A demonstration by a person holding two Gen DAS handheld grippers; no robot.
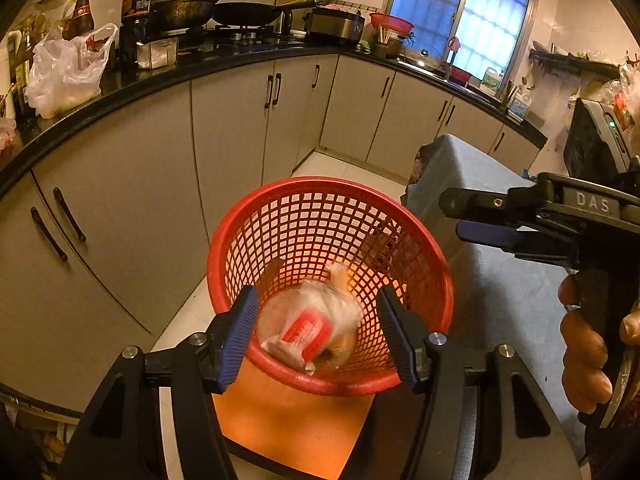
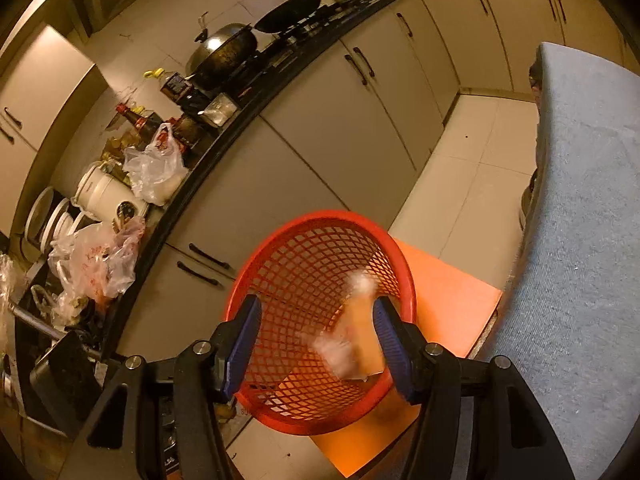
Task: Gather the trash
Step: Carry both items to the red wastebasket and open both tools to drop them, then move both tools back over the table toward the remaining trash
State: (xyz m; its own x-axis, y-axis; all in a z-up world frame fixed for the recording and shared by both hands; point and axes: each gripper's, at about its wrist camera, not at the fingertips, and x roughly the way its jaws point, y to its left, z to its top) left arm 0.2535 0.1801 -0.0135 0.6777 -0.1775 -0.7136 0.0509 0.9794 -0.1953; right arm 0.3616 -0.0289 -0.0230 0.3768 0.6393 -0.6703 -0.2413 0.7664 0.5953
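A red mesh waste basket [image 1: 304, 216] stands on an orange mat [image 1: 288, 420] on the floor; it also shows in the right wrist view [image 2: 296, 264]. Blurred trash, a clear bottle with a red and white label [image 1: 308, 328], is inside the basket between the tips of my left gripper [image 1: 318, 338], which is open above the near rim. In the right wrist view a blurred orange and white bottle [image 2: 356, 328] is in the basket below my right gripper [image 2: 316, 344], which is open. The right gripper also shows from the side in the left wrist view [image 1: 460, 216], open.
A table with a blue-grey cloth [image 1: 492, 272] stands right of the basket, also in the right wrist view [image 2: 580, 240]. A black counter [image 1: 160, 76] with cabinets [image 1: 140, 184] curves along the left, holding woks, bottles and plastic bags [image 1: 64, 68]. White floor tiles [image 2: 472, 184] lie beyond.
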